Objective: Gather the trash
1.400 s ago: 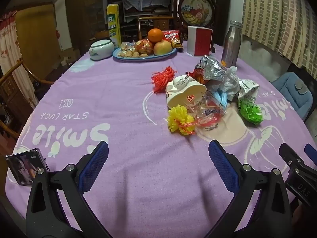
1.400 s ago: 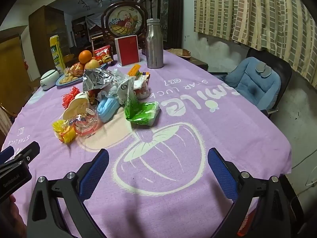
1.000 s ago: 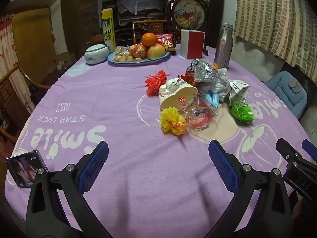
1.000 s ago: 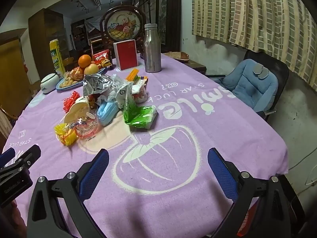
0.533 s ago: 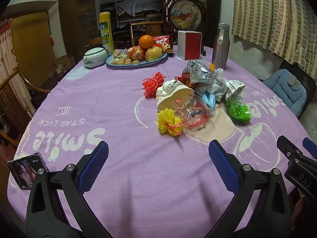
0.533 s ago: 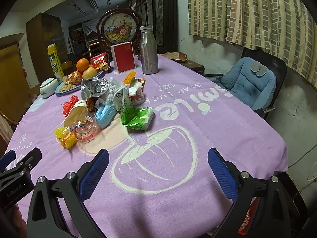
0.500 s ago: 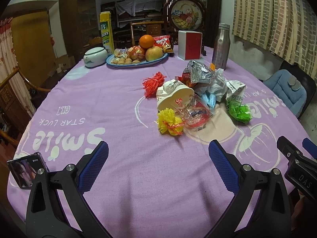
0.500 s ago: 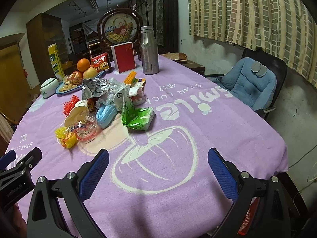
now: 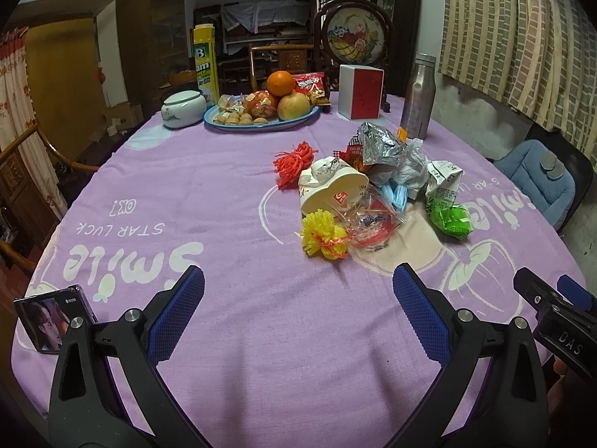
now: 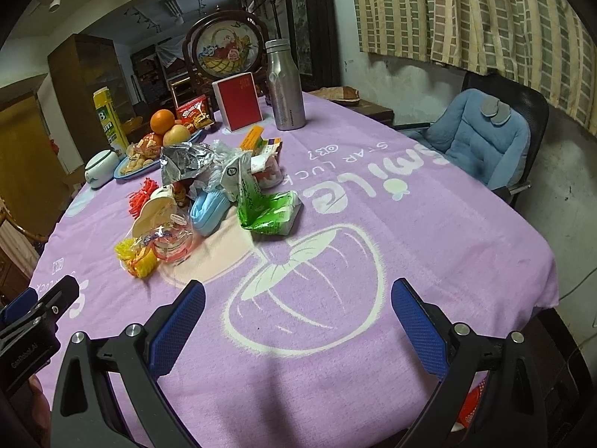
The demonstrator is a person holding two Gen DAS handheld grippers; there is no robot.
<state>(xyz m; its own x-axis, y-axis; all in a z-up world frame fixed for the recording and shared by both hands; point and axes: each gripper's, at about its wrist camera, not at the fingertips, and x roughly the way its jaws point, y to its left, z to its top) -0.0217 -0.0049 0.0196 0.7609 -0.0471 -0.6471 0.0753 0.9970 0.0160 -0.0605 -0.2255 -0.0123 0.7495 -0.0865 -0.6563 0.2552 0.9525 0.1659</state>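
Left wrist view: both jaws gape empty, blue mask (image 9: 394,191) half-buried under foil wrapper (image 9: 377,145) in the trash.

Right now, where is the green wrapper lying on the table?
In the left wrist view, the green wrapper lies at the right edge of the trash pile, just right of the blue face masks, on the purple tablecloth near its "Smile" print.
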